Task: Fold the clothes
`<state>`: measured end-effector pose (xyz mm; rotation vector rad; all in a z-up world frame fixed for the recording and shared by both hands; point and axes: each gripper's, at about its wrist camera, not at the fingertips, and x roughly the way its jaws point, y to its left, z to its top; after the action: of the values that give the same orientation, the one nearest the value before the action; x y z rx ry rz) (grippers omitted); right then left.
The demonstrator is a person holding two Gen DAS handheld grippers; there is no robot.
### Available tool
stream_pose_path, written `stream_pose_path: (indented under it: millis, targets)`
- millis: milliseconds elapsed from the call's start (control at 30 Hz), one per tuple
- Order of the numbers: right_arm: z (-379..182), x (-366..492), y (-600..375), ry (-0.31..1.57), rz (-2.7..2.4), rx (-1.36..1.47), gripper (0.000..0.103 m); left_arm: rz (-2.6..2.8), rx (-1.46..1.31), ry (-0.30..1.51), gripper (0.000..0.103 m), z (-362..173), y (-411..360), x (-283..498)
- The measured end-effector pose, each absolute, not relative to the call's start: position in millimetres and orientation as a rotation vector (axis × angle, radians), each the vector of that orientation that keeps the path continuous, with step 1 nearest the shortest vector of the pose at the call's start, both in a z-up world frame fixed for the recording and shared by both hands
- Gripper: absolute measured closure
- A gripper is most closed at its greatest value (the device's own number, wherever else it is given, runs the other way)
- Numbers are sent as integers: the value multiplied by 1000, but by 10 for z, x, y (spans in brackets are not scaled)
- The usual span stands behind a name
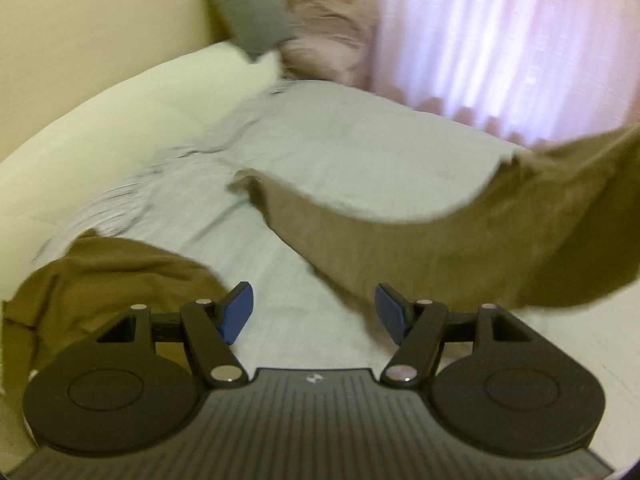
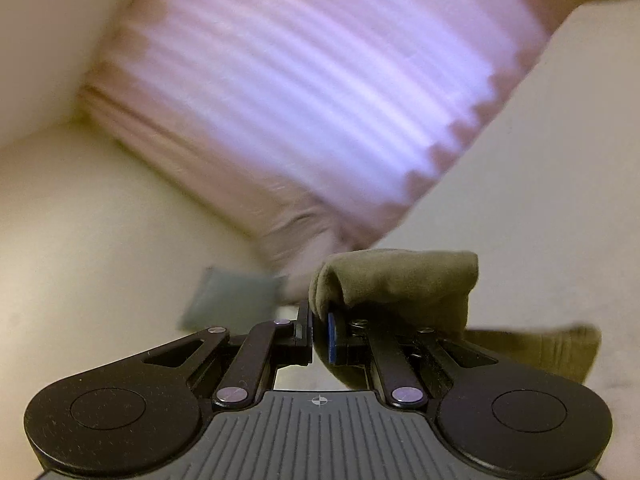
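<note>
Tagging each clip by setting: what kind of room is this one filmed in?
Most likely a bedroom. A bed with a pale sheet fills the left wrist view, pillows lean against the wall at its far end, and a pink curtain hangs beside it. A brown garment is lifted over the bed.

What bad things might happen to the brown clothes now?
1. The right gripper pinches only a small bunch of the brown garment, so it might slip out.
2. The left gripper is open and holds nothing, so the garment hangs from one side and may twist instead of spreading flat.
3. Its low end drags near the striped cloth on the bed and might pull it along.
</note>
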<state>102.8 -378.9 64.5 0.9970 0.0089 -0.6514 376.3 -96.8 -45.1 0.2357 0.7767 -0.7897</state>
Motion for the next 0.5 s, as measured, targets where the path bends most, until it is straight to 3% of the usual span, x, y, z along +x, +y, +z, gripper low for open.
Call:
stream_pose_path:
  millis: [233, 333, 500]
  targets:
    - [1232, 430, -3298, 215, -553, 896, 97, -911, 226, 739, 39, -310, -1227, 2958]
    - [1577, -37, -3144, 86, -401, 996, 97, -920, 208, 709, 39, -204, -1214, 2698]
    - [2252, -1150, -2963, -379, -628, 901, 97, -902, 168, 670, 39, -48, -1154, 2329]
